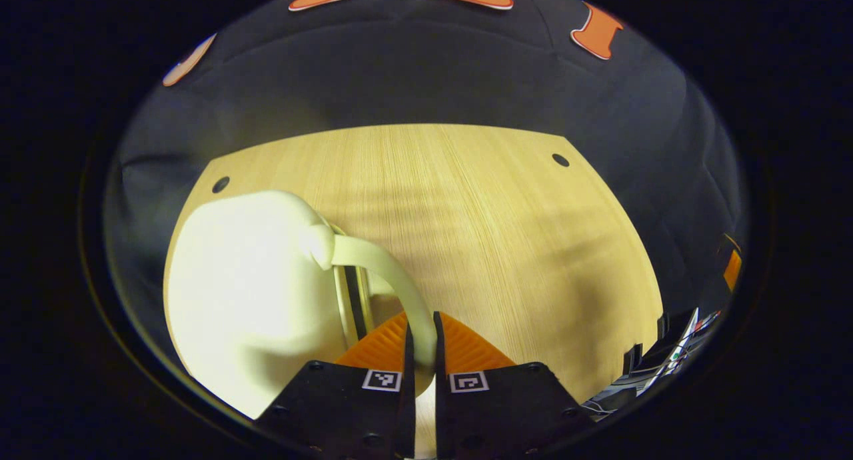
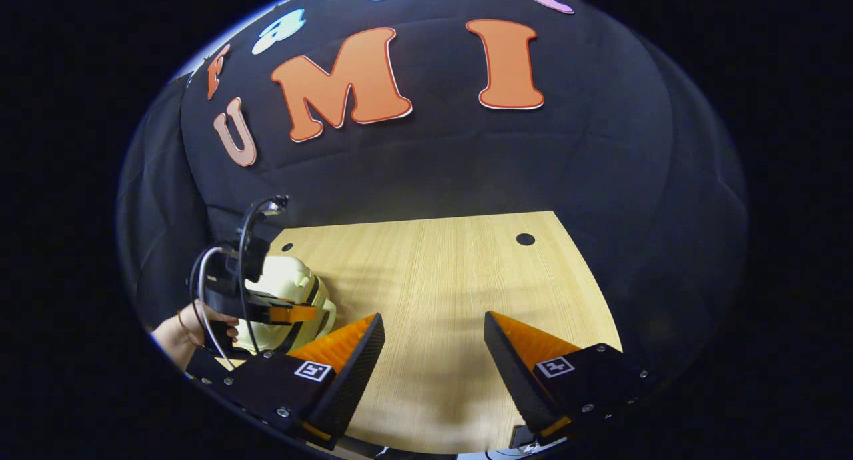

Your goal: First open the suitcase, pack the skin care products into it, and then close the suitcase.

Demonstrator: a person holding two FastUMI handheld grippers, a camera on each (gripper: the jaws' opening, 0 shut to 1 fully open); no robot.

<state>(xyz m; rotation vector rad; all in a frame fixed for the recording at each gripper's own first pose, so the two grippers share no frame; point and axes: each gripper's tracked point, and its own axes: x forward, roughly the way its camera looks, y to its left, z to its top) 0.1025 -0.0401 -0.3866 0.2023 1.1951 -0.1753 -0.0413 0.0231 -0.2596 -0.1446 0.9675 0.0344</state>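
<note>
A small cream suitcase (image 1: 246,293) stands closed at the left of the wooden table (image 1: 500,233), a dark seam with gold trim running down its side. Its curved cream handle (image 1: 393,273) arches down between the fingers of my left gripper (image 1: 421,343), which is shut on it. In the right gripper view the same suitcase (image 2: 286,287) sits at the table's far left, with the left gripper (image 2: 293,311) on it and a hand (image 2: 193,323) holding that gripper. My right gripper (image 2: 433,353) hovers open over bare wood, nothing between its fingers.
The tabletop (image 2: 440,280) has round cable holes near its back corners (image 1: 560,160) (image 2: 525,239). Black cloth walls close off the back and sides. Some dark equipment (image 1: 666,360) sits off the table's right edge in the left gripper view.
</note>
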